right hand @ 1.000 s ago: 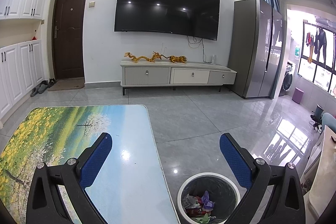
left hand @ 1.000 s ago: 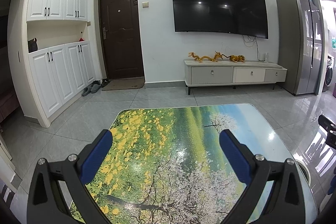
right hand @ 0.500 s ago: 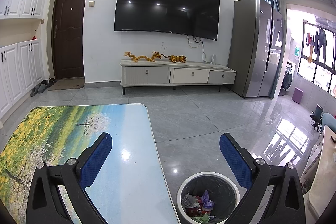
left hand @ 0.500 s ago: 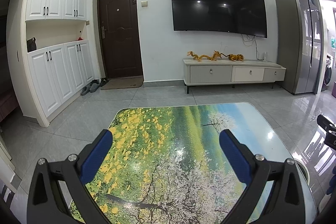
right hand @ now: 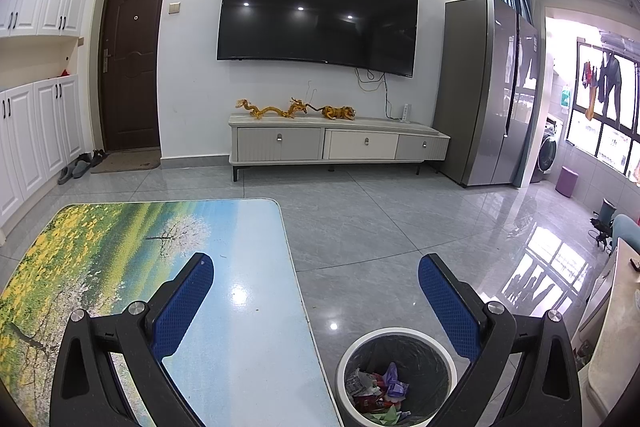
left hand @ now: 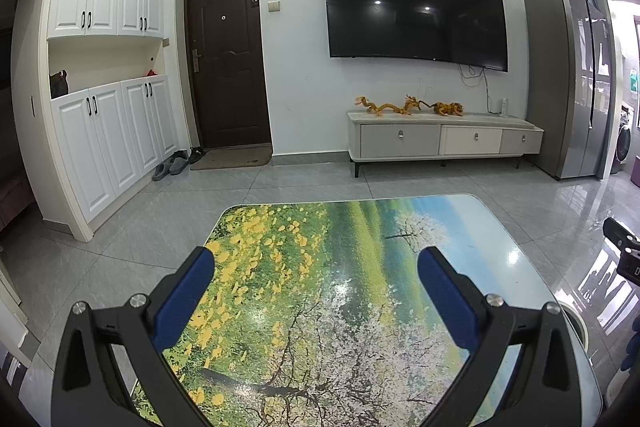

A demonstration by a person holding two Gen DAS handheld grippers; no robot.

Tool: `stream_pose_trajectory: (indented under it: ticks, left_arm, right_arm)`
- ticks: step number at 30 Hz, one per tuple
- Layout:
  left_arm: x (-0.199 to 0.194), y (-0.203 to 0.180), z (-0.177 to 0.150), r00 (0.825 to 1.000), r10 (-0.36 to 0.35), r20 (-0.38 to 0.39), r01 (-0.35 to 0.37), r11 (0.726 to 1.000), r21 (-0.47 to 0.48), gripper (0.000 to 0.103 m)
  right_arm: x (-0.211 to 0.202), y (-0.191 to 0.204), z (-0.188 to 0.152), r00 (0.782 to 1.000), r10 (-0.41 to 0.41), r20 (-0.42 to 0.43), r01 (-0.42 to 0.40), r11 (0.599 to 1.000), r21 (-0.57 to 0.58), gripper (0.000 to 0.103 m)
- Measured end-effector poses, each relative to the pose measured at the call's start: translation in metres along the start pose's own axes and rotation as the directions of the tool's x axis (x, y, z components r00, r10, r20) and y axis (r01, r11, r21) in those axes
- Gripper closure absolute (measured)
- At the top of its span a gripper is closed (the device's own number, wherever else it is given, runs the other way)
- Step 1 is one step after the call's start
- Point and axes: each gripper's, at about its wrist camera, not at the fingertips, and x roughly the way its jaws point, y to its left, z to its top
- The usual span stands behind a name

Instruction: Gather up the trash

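Hardly any change from the earlier frames. Left tool (left hand: 316, 261) still hangs over the table (left hand: 360, 227), blue pads spread wide, nothing between them. View has crept a touch: TV (left hand: 414, 7) and TV cabinet (left hand: 444, 139) sit slightly lower-left in frame than a second ago, so the left tool has tilted or drifted a little. Table with the printed landscape top fills 6 o'clock of the left view; no loose items on the part that shows.

Right tool (right hand: 316, 263) same pose as before, pads wide apart, holding nothing. Its left pad is over the table's right edge (right hand: 288, 267), its right pad over the floor. Trash bin (right hand: 396, 375) at 5 o'clock in the right view, on the floor just beside the table's right side, black liner, white rim. Trash (right hand: 380, 389) lies inside it: crumpled paper, purple and red wrappers, a green scrap. Pile looks unchanged from both earlier frames.

In the left view a sliver of the bin rim (left hand: 576, 323) shows at 4 o'clock past the table corner, and part of the right tool (left hand: 624, 251) at 3 o'clock.

Door (left hand: 228, 63) at 11 o'clock, fridge (left hand: 568, 83) at 2 o'clock, same as before.
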Motion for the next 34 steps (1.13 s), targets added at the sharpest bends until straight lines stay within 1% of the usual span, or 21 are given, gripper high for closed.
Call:
stream_pose_trajectory:
  ticks: [17,34]
  left_arm:
    - [0.0005,-0.0035,-0.0044,1.0,-0.001,-0.003,0.001,1.0,-0.005,0.001]
    - [-0.0003,0.0017,-0.0009,1.0,0.002,-0.003,-0.002,1.0,-0.012,0.001]
  right_arm:
    - [-0.0016,-0.0011,-0.0021,1.0,-0.002,0.004,0.002,1.0,0.0,0.0]
    - [-0.0064,-0.0052,0.0014,1.0,-0.006,0.014,0.006,1.0,-0.003,0.0]
